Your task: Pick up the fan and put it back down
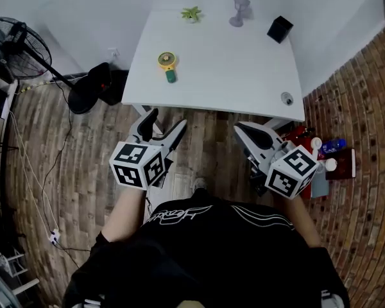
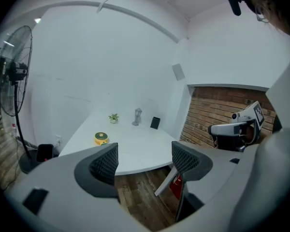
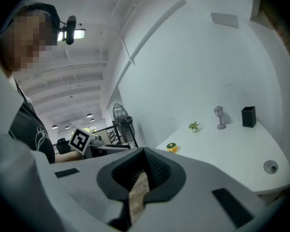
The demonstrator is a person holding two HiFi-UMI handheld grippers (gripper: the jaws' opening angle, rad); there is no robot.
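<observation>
Fan (image 1: 168, 66): small, yellow with a green handle, lying flat on the white surface (image 1: 231, 82), left of centre, untouched.
Progress: apparently nothing done yet; pick-up and set-down both left.
Left gripper (image 1: 167, 119): spread wide, empty, short of the surface's near edge, tilted slightly down.
Right gripper (image 1: 242, 131): pressed together, empty, likewise short of the edge.

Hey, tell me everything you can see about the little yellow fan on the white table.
The fan is small and handheld: a round yellow head with a darker centre and a short green handle, plastic by the look. It lies flat on the white table, toward its left side, handle pointing to the near edge. Only the table touches it.
</observation>
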